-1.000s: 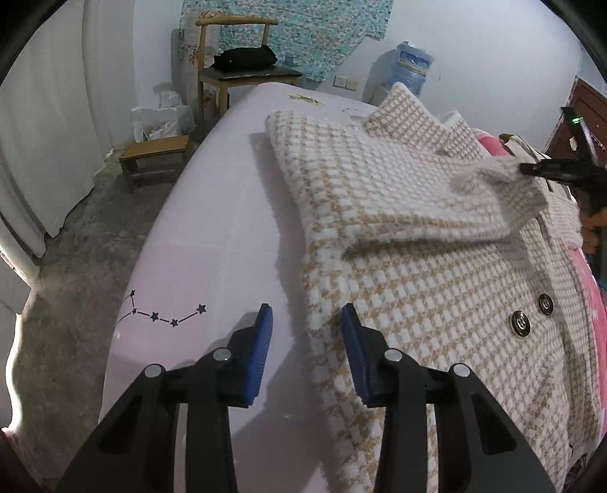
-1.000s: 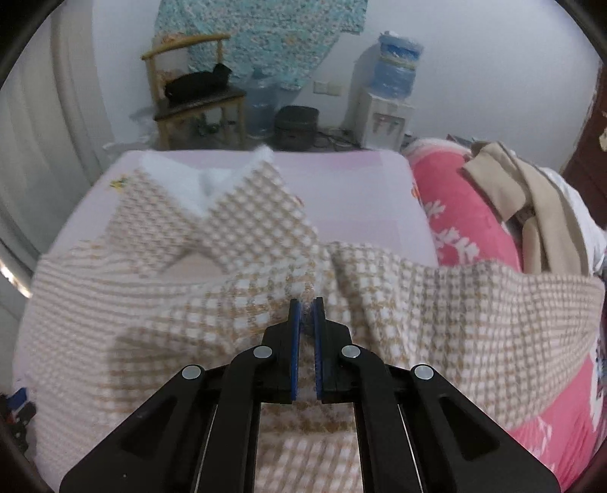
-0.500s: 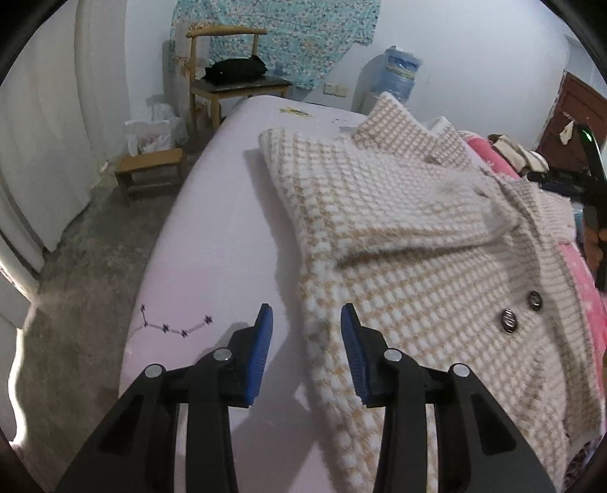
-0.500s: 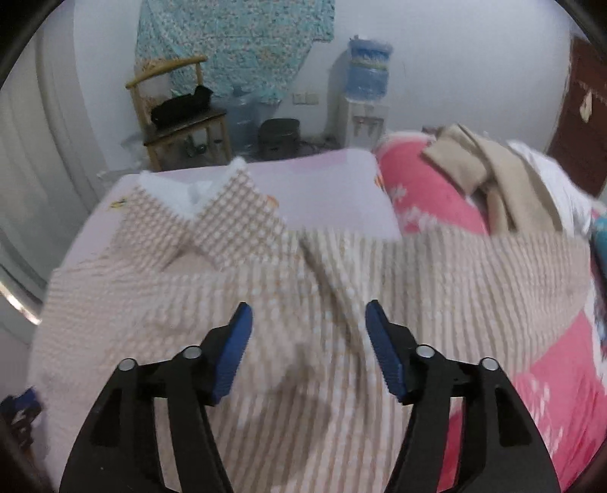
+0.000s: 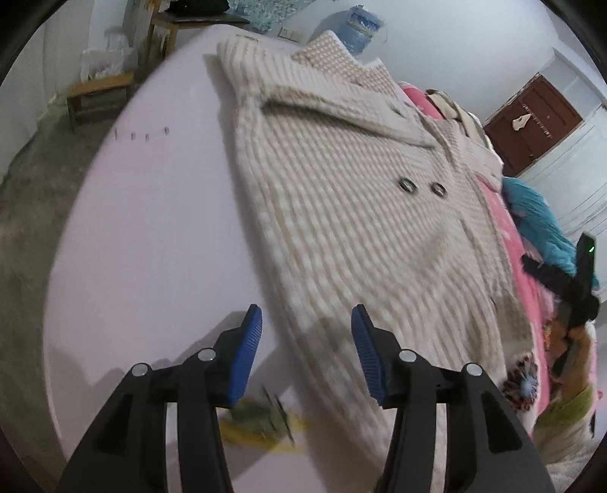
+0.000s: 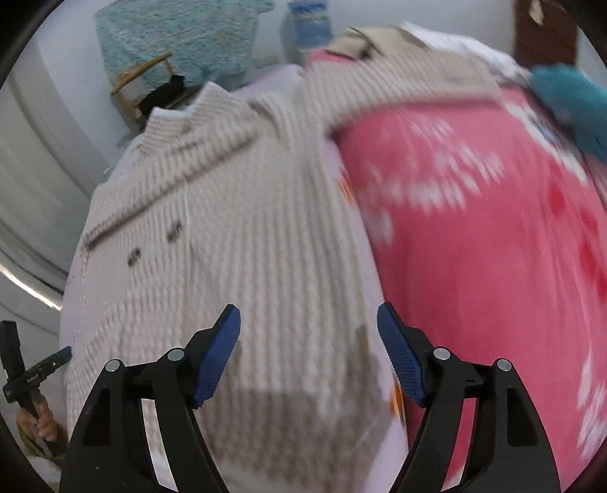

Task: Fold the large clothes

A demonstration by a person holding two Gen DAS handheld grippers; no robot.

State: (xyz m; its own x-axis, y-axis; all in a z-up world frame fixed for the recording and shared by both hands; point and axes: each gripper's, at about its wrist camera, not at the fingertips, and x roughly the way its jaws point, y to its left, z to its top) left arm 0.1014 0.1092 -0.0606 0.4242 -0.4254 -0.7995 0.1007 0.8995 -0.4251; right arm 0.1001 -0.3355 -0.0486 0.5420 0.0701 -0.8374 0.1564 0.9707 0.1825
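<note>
A cream and tan checked coat (image 5: 360,212) lies front up on the pale pink bed (image 5: 151,197), with one sleeve folded across its chest and two dark buttons showing. It also shows in the right wrist view (image 6: 235,242), blurred by motion. My left gripper (image 5: 306,352) is open and empty, low over the coat's near left hem. My right gripper (image 6: 308,352) is open and empty over the coat's lower right part, beside the pink quilt. The right gripper also shows in the left wrist view (image 5: 569,288) at the far right.
A pink floral quilt (image 6: 493,227) lies along the right side of the bed with a teal cloth (image 6: 569,102) on it. A wooden chair (image 6: 144,87), a water dispenser (image 5: 358,22) and a small stool (image 5: 100,94) stand beyond the bed. A brown door (image 5: 531,121) is at right.
My right gripper let go of the sleeve, which now lies across the chest, opened wide and pulled back toward the hem. My left gripper opened wider and moved down to the hem.
</note>
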